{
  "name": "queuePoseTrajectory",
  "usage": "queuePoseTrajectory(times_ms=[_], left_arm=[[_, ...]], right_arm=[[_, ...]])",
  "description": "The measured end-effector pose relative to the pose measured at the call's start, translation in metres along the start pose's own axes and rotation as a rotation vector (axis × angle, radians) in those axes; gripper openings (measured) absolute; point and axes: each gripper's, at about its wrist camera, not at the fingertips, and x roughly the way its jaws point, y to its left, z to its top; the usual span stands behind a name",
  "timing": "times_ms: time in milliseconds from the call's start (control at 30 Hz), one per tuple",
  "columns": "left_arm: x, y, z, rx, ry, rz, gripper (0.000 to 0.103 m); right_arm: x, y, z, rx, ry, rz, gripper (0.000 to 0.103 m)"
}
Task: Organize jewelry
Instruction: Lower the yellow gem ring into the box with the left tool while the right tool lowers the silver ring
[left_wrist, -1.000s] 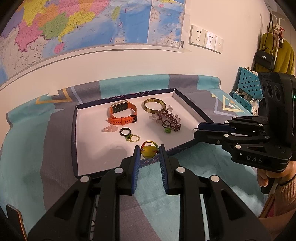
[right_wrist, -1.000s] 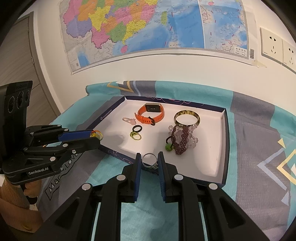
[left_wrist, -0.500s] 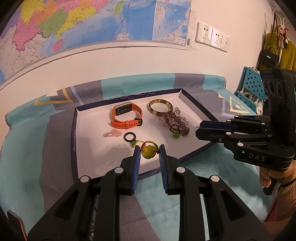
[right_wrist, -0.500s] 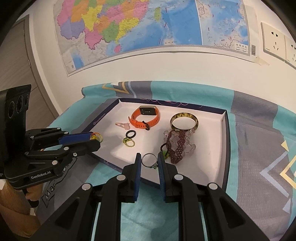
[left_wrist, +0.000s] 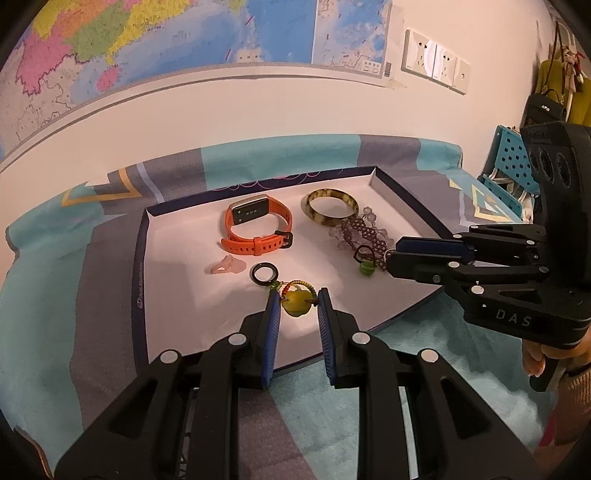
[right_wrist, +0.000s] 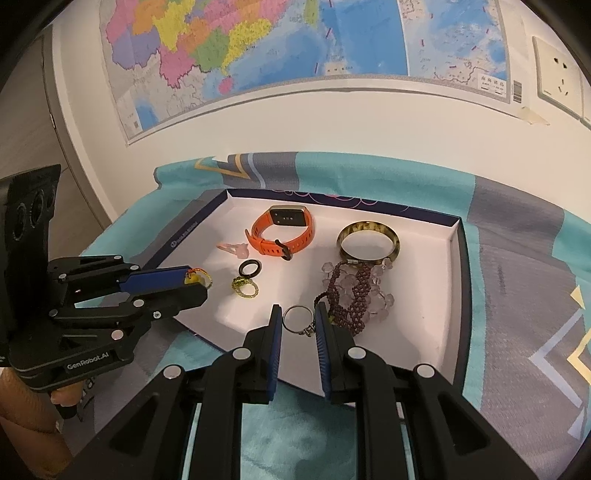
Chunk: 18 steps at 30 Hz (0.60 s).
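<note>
Six pieces already lie in the tray, while the left tongs grip a yellow bead charm and the right tongs a silver ring, both unplaced.

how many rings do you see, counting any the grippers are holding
4: black ring and green beaded ring lying in the tray; silver ring in the right gripper; yellow-bead ring in the left gripper.

Hidden and cut off

You lose part of the green ring behind your left finger; the map runs off the top edge, its lettering too small to read.
</note>
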Motion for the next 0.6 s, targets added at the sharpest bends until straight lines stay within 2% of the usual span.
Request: queuePoseTrajectory(times_ms=[600], left_arm=[[0.020, 0.004, 0.000, -0.014, 0.043, 0.004, 0.021]], right_arm=[[0.027, -0.001, 0.002, -0.015, 0.049, -0.034, 0.016]])
